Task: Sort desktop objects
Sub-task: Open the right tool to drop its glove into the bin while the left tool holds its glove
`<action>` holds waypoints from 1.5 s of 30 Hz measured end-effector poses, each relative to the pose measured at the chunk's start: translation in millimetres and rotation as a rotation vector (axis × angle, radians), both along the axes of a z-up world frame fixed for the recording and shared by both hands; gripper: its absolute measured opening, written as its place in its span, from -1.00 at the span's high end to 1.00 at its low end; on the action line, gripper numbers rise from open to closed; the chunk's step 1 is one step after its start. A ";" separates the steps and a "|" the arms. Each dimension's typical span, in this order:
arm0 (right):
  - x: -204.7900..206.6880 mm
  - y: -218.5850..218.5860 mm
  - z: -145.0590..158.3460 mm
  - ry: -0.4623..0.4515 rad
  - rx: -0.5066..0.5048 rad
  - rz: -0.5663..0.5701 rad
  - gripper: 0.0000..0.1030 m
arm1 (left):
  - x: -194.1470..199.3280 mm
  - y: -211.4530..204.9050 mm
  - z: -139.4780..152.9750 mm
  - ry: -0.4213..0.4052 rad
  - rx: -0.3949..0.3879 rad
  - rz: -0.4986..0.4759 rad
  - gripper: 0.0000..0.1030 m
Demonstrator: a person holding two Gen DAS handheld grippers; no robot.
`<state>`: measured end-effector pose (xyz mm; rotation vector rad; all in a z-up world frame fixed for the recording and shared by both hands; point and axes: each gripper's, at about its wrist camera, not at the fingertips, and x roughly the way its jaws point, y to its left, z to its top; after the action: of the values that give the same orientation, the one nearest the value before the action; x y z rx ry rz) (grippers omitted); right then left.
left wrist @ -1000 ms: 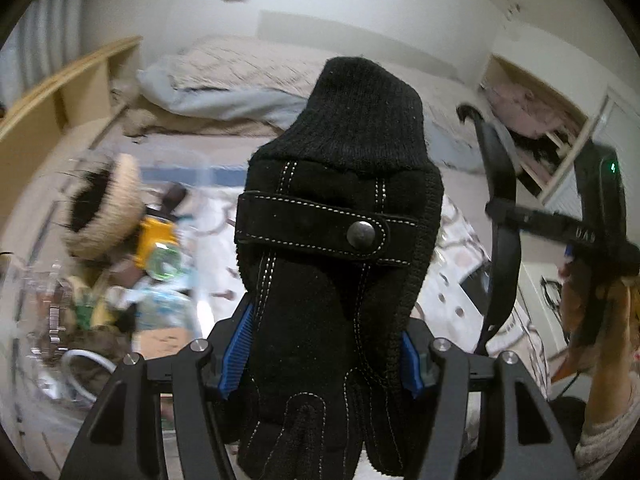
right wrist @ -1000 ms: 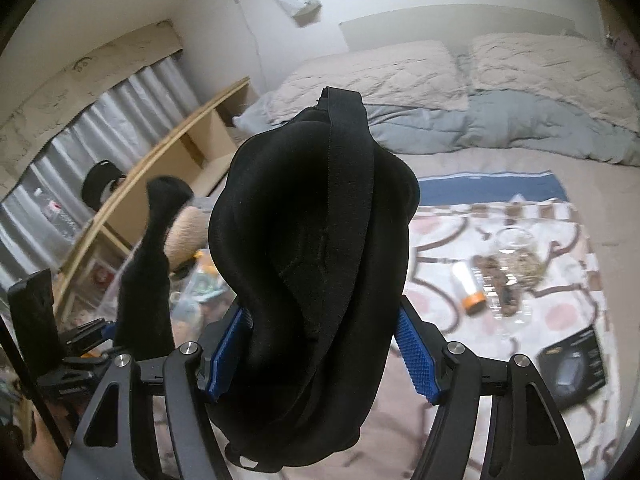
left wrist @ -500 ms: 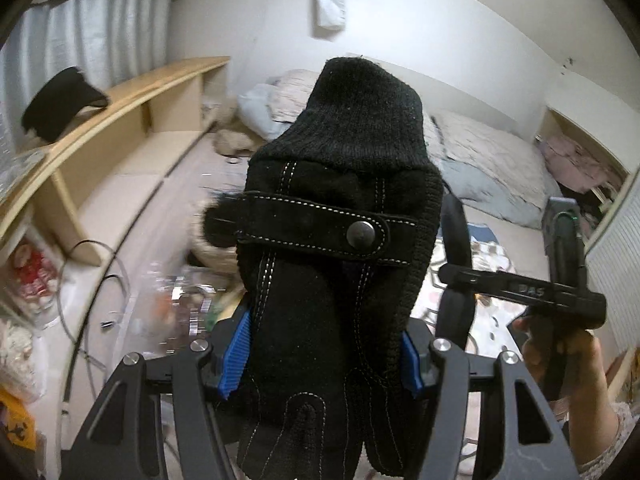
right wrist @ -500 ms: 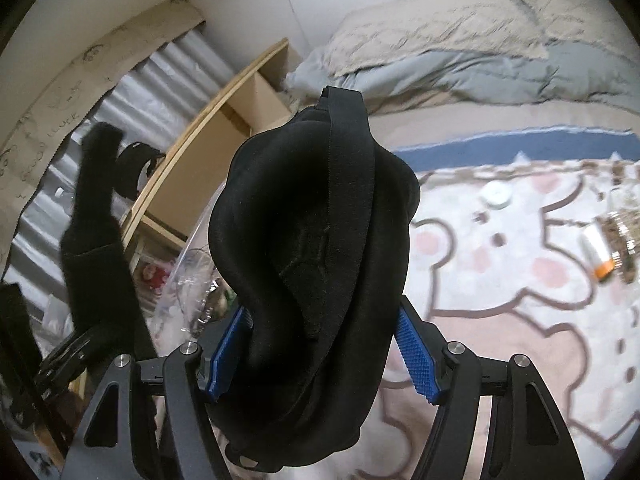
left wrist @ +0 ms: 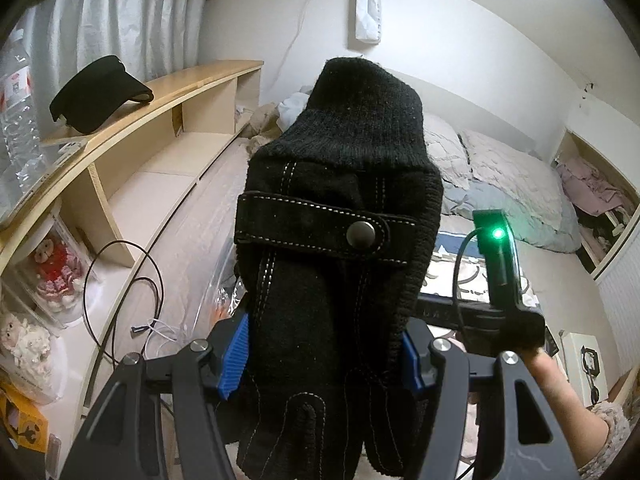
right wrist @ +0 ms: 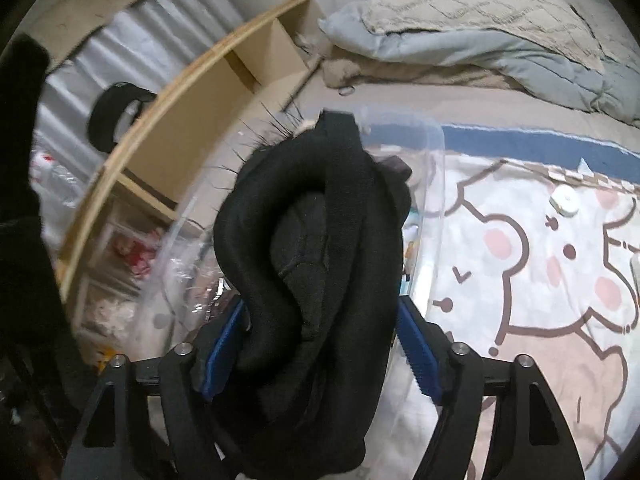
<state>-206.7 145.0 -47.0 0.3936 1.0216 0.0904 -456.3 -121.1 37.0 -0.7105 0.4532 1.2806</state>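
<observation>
Our left tongs (left wrist: 324, 354) are clamped on a black glove (left wrist: 340, 248), the blue ribbed pads pressing its palm section from both sides, while the knitted cuff stands up and away from us and the finger ends hang below the pads. We judge the glove light, soft and limp: the suede-like body with its snap strap gives some stiffness, yet the cuff would flop if tipped, so the hold across the thicker middle seems the right place. Our right tongs (right wrist: 320, 344) are closed on a folded black padded piece (right wrist: 316, 240), possibly an eye mask or a cap, we cannot tell which; it bulges up between the pads in a curled fold, with its lower part sagging beneath them. It looks spongy and light, likely to spring open when released, and a grip low on the fold keeps it bundled. Taking the clear plastic bin (right wrist: 434, 184) as our landmark, the padded piece hovers just in front of its rim, above the contents; the bear-patterned blanket (right wrist: 540, 280) lies to the right of the bin, the wooden shelf (right wrist: 192, 92) to its left. In the left wrist view a black visor (left wrist: 98, 94) rests on that shelf, well apart from the glove.
</observation>
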 end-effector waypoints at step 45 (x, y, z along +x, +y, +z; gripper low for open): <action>-94.3 -101.6 59.5 -0.242 -0.131 0.080 -0.99 | 104.9 84.9 -85.1 0.053 -0.344 -0.023 -0.79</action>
<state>-301.0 43.4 12.5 0.2159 0.7993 0.1385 -351.4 -36.2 -48.1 -0.9566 0.7342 1.2143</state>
